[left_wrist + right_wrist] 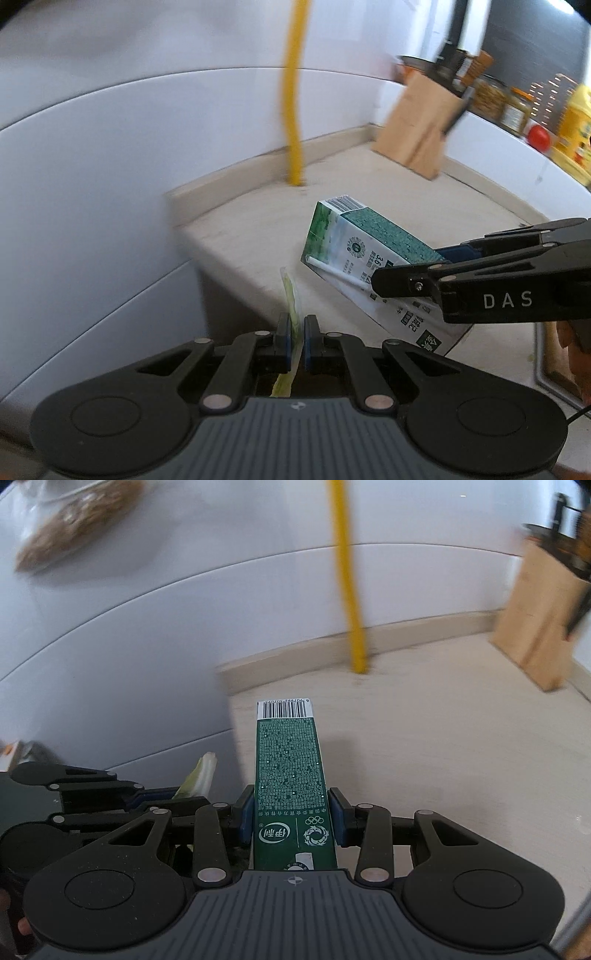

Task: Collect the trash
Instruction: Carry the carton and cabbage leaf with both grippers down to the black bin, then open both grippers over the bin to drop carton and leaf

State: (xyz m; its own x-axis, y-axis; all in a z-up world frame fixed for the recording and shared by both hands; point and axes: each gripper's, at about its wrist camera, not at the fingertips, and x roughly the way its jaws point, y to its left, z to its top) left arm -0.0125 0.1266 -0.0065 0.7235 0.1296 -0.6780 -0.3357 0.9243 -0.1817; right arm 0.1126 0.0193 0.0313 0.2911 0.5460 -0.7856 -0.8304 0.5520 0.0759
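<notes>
Right wrist: fingers [291, 814] clamp milk carton [288, 768] | left: apparently vegetable scrap [293, 314]

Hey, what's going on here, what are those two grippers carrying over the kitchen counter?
A person is collecting trash with a gripper in each hand. The left gripper is shut on a thin pale-green vegetable scrap. The right gripper clamps a green milk carton. Both are held above the beige counter, near a yellow pipe and a knife block.

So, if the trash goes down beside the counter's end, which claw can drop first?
Left, probably. The left claw, shut on the vegetable scrap, sits past the edge of the counter; the right claw holds its carton above the counter. No bin shows.
</notes>
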